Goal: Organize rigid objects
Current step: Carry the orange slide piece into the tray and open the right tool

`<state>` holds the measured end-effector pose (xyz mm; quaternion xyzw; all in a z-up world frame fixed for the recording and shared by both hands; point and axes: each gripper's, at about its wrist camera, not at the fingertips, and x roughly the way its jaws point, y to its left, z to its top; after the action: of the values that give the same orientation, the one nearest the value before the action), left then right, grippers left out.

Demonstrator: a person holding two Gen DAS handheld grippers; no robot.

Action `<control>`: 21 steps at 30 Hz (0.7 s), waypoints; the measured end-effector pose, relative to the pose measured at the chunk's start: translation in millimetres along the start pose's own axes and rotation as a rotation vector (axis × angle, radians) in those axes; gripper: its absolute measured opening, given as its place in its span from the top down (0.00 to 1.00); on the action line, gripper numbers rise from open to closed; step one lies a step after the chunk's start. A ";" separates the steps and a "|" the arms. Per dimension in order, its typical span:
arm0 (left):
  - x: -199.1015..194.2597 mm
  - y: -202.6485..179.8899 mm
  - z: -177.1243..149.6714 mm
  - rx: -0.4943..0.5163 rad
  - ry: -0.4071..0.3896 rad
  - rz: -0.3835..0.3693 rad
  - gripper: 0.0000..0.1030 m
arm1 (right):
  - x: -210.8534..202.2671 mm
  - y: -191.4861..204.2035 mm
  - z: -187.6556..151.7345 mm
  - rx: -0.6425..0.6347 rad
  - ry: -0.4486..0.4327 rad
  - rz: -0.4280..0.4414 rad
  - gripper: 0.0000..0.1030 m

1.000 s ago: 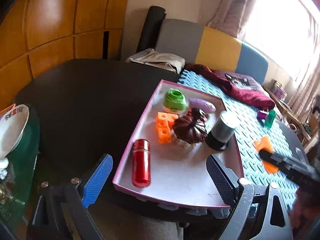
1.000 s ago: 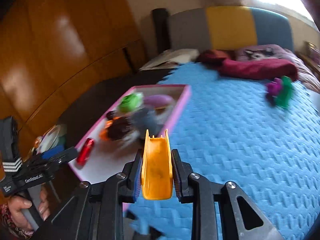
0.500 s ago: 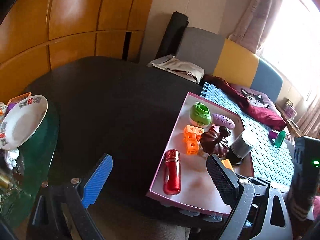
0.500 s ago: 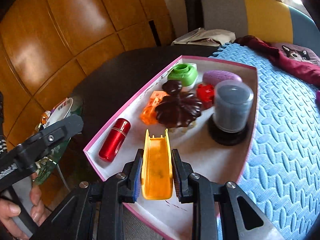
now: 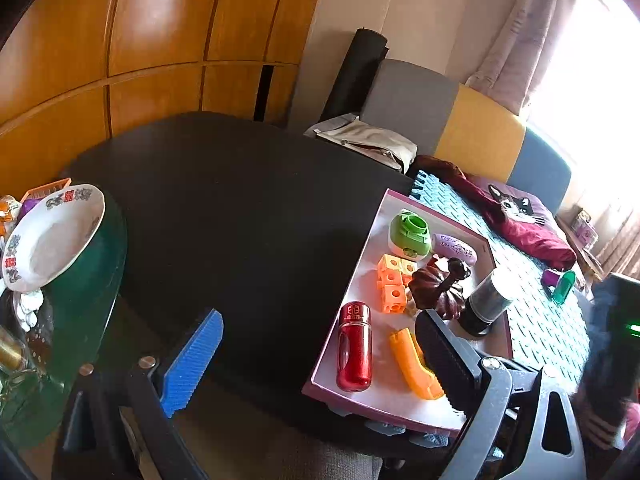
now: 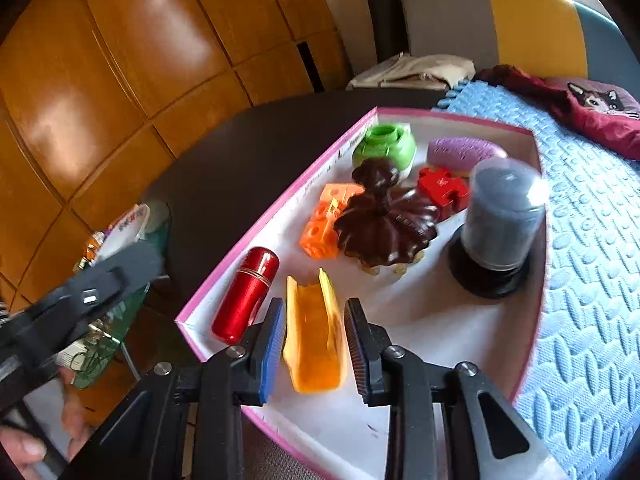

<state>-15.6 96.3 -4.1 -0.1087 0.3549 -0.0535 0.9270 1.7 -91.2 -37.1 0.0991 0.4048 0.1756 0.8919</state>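
Note:
A pink-rimmed white tray [image 6: 276, 216] [image 5: 352, 288] holds a red bottle [image 6: 246, 294] [image 5: 354, 350], orange cubes [image 6: 322, 220], a brown pumpkin-shaped piece [image 6: 386, 222], a green piece [image 6: 384, 148], a purple piece [image 6: 460, 152], a red puzzle piece [image 6: 442, 188] and a dark capped cylinder [image 6: 502, 216]. An orange chute-shaped piece [image 6: 316, 334] [image 5: 414, 364] lies on the tray floor beside the red bottle. My right gripper [image 6: 314, 350] is open, its jaws standing just apart on either side of the orange piece. My left gripper [image 5: 316, 356] is open and empty, left of the tray's near end.
The tray rests on a dark round table [image 5: 224, 208] and a blue foam mat [image 6: 588, 216]. A green and a purple piece [image 5: 560, 286] lie on the mat. A white bowl [image 5: 48, 236] sits on a glass side table at left. A maroon cushion [image 6: 600, 112] lies behind.
My right gripper carried the orange piece from the mat over the tray, lowered it beside the red bottle and opened its jaws. My left gripper drifted left.

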 end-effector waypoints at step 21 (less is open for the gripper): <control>1.0 -35.2 -11.9 0.077 0.042 -0.071 0.05 | -55.4 -34.5 -0.7 0.011 -0.089 -0.214 0.70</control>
<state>-23.5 60.0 -4.9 -0.0843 0.3680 -0.1024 0.9203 -24.6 -144.6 -10.5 0.0680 0.3739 0.0724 0.9221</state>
